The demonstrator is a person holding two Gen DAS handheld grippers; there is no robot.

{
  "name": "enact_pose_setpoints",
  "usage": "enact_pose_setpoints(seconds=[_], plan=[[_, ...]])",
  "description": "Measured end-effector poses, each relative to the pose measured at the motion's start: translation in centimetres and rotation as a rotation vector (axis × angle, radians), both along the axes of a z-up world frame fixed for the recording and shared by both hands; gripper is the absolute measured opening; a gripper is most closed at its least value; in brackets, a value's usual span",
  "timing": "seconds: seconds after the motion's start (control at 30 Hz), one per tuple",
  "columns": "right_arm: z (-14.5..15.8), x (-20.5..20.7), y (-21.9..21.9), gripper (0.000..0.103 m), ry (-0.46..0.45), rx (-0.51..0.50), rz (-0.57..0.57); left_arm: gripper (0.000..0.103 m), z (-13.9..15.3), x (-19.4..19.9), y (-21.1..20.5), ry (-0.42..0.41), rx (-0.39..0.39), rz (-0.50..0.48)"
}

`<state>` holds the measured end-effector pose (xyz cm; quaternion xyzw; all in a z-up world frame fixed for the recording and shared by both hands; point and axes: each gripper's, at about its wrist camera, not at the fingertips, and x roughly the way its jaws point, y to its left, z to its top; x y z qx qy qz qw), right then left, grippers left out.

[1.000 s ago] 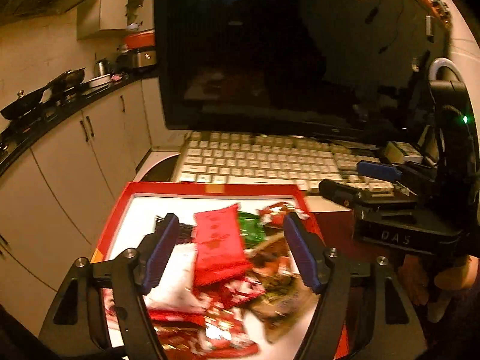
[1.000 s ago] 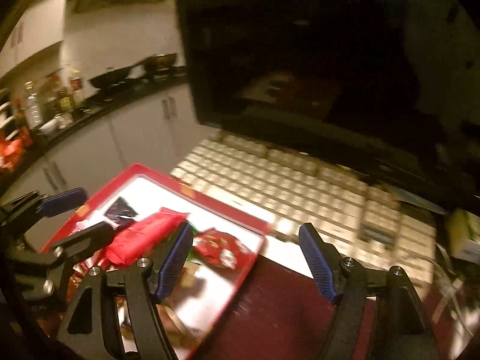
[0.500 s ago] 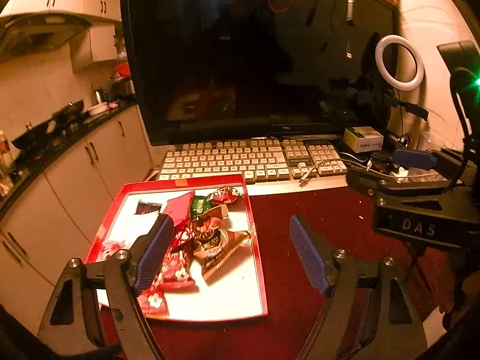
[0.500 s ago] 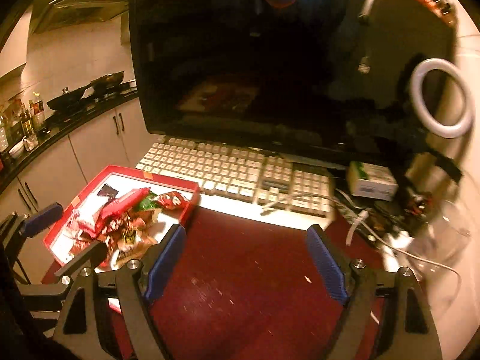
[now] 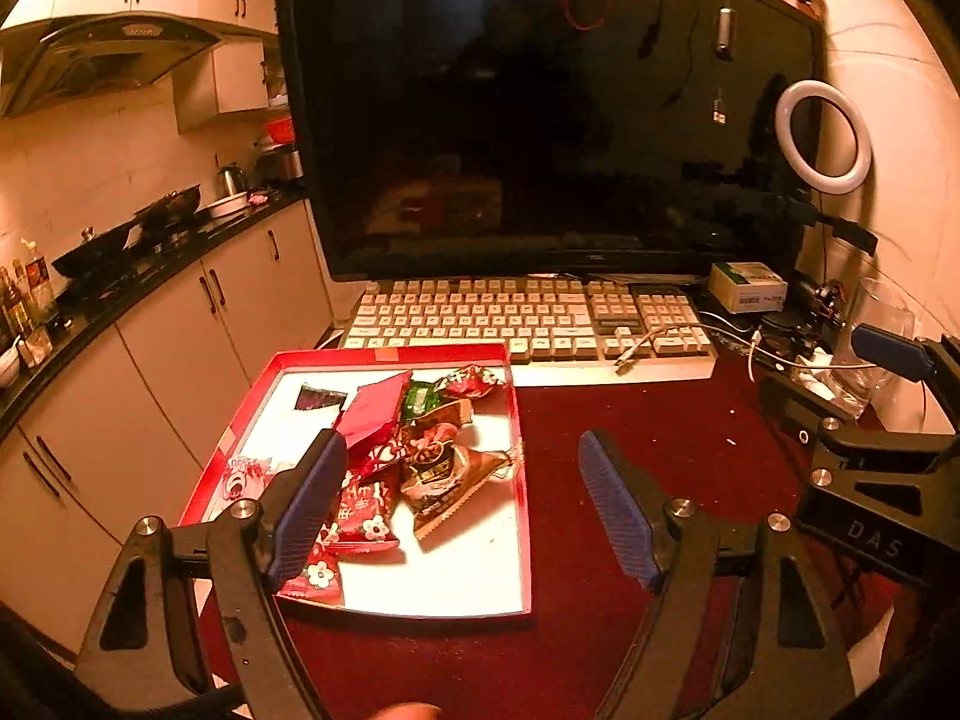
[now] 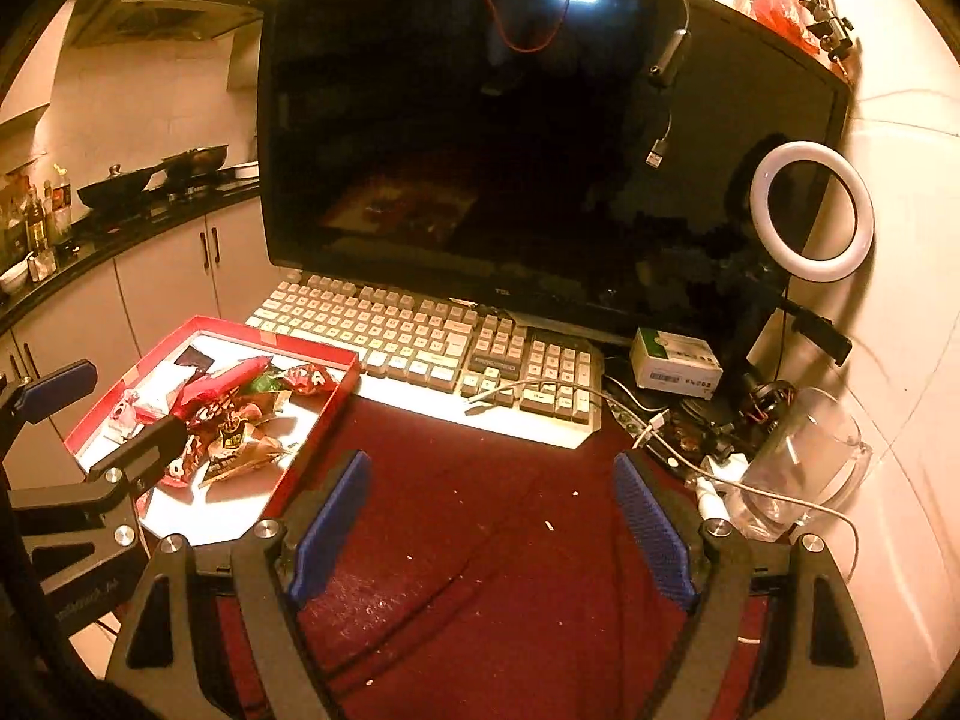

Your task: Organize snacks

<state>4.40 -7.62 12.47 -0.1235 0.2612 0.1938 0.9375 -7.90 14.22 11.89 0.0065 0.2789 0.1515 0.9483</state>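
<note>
We see dark monitor behind beige keyboard; ring light at right, small white box and clear glass mug below it.

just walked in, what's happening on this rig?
A person holds two handheld grippers over a red-covered desk. The left gripper and right gripper are both open and empty. The snack packets lie piled in the red tray, in front of the keyboard. The left gripper hangs over the tray's right edge, the right one over bare desk.
</note>
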Motion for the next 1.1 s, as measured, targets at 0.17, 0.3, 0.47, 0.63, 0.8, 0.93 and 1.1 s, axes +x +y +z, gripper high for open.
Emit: enact_pose_setpoints(seconds=[0.17, 0.3, 0.47, 0.63, 0.8, 0.93, 1.1], plan=[[-0.6, 0.1, 1.5, 0.084, 0.019, -0.006, 0.019, 0.080, -1.1, -0.2, 2.0, -0.002, -0.007, 0.049], [-1.1, -0.3, 3.2, 0.084, 0.025, -0.005, 0.039, 0.080, -1.9, -0.7, 3.9, -0.010, 0.001, 0.122], [-2.2, -1.1, 5.7, 0.084, 0.039, -0.035, 0.073, 0.080, -3.2, -1.3, 6.8, 0.005, -0.034, 0.210], [-3.3, -1.9, 7.7, 0.084, 0.043, -0.072, 0.105, 0.080, -4.3, -1.5, 8.2, 0.030, -0.058, 0.257], [-4.1, -2.1, 8.5, 0.084, 0.052, -0.090, 0.115, 0.080, -4.8, -1.1, 8.2, 0.050, -0.044, 0.264], [-4.7, -1.8, 8.5, 0.084, 0.087, -0.070, 0.118, 0.080, -5.1, -0.9, 8.1, 0.075, -0.044, 0.257], [-5.6, -1.7, 8.8, 0.084, 0.127, -0.061, 0.132, 0.080, -5.4, -1.1, 8.3, 0.086, -0.033, 0.267]])
